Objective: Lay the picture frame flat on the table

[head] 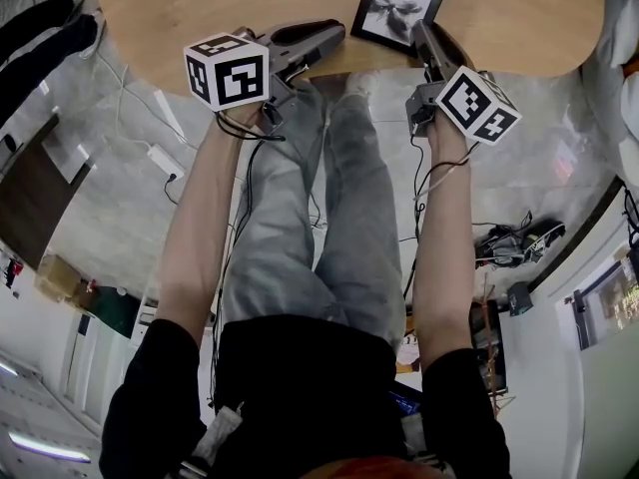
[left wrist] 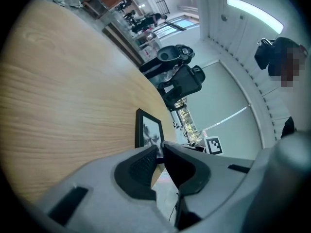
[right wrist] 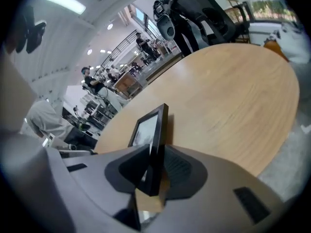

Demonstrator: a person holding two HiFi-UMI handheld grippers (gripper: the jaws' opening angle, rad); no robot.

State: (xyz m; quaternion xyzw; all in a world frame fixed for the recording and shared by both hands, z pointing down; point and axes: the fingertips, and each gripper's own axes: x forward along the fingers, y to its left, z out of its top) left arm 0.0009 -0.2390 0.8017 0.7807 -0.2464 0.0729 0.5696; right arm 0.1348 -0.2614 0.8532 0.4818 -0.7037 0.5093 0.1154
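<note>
The right claw (right wrist: 156, 152) is clamped on a near corner of the black rectangular picture frame (right wrist: 149, 127) with a grey-and-white print. The left claw (left wrist: 161, 147) has its jaws drawn together at the tips, gripping nothing, just short of the frame's other near corner. The frame stands tilted, not flat, close to the near rim of the round pale wooden worktop (right wrist: 233, 96).

Pale round wooden table (head: 180, 13) running off the top edge, black-rimmed picture frame (head: 397, 6) with its near corner tucked behind the grey right gripper (head: 424, 40), its grey print too blurred to read
</note>
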